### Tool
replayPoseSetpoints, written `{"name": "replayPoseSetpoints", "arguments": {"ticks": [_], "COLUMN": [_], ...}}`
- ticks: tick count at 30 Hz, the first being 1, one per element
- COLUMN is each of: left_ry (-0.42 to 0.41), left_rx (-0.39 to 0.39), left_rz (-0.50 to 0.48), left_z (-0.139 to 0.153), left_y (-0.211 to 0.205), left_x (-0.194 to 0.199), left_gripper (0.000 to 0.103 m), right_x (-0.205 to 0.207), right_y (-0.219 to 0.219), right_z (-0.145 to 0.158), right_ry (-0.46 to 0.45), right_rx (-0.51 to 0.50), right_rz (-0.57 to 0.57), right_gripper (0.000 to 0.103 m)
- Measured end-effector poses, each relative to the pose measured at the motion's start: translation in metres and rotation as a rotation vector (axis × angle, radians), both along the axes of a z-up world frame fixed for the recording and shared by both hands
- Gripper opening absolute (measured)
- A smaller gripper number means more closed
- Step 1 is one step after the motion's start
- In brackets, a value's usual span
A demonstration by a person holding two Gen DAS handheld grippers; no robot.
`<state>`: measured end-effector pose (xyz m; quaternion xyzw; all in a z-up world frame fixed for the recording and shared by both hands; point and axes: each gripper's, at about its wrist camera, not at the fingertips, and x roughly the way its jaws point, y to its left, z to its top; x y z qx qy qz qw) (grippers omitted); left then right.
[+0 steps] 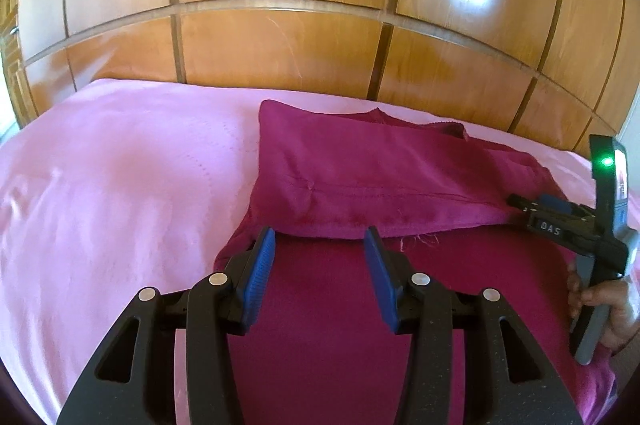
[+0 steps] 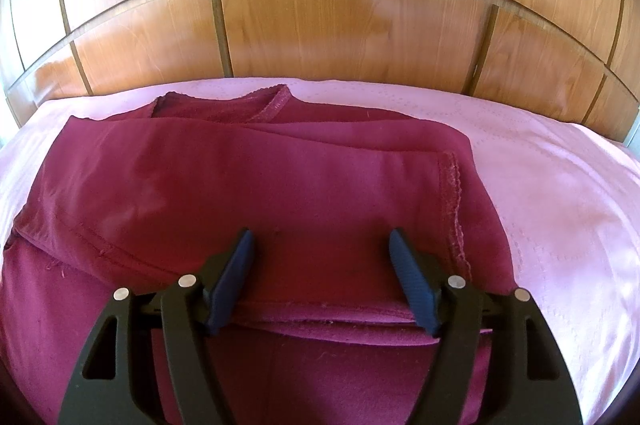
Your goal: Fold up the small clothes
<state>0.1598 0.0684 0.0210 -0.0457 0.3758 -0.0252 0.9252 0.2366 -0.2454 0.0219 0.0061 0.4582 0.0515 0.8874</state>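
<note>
A magenta garment (image 1: 360, 177) lies on the pink bed sheet (image 1: 120, 185), with its far part folded over toward me into a band; the hem edge of the fold runs just beyond my left fingertips. My left gripper (image 1: 320, 237) is open and empty above the garment's lower layer. In the right wrist view the same garment (image 2: 240, 185) fills the middle, its neckline at the far edge. My right gripper (image 2: 322, 239) is open and empty over the folded layer. The right gripper also shows in the left wrist view (image 1: 520, 203) at the fold's right end.
A wooden panelled headboard (image 1: 320, 25) stands right behind the bed and also fills the top of the right wrist view (image 2: 320, 25). Pink sheet (image 2: 560, 205) lies bare to the right of the garment. A hand (image 1: 600, 305) holds the right gripper's handle.
</note>
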Motion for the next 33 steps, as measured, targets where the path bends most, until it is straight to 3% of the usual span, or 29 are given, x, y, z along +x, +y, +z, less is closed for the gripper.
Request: {"name": "replayPoseSetpoints", "arguments": {"ticks": [8, 12, 14, 16, 27, 33], "left_ry": [0.001, 0.009, 0.008, 0.008, 0.034, 0.071], "left_rx": [-0.009, -0.006, -0.009, -0.008, 0.009, 0.020], "left_rz": [-0.002, 0.000, 0.004, 0.005, 0.005, 0.006], "left_z": [0.003, 0.001, 0.000, 0.000, -0.007, -0.016], "left_y": [0.004, 0.006, 0.008, 0.010, 0.016, 0.025], "left_x": [-0.024, -0.039, -0.045, -0.052, -0.087, -0.105], "left_gripper": [0.045, 0.049, 0.056, 0.056, 0.056, 0.056], "right_x": [0.001, -0.003, -0.011, -0.023, -0.083, -0.123], "right_y": [0.002, 0.001, -0.001, -0.003, -0.036, -0.066], "right_z": [0.001, 0.009, 0.015, 0.021, 0.023, 0.025], "right_ry": [0.011, 0.018, 0.010, -0.003, 0.087, 0.136], "right_rx": [-0.008, -0.017, 0.002, 0.005, -0.021, 0.068], "right_rz": [0.004, -0.013, -0.013, -0.001, 0.029, 0.019], "right_gripper": [0.074, 0.094, 0.096, 0.098, 0.099, 0.099]}}
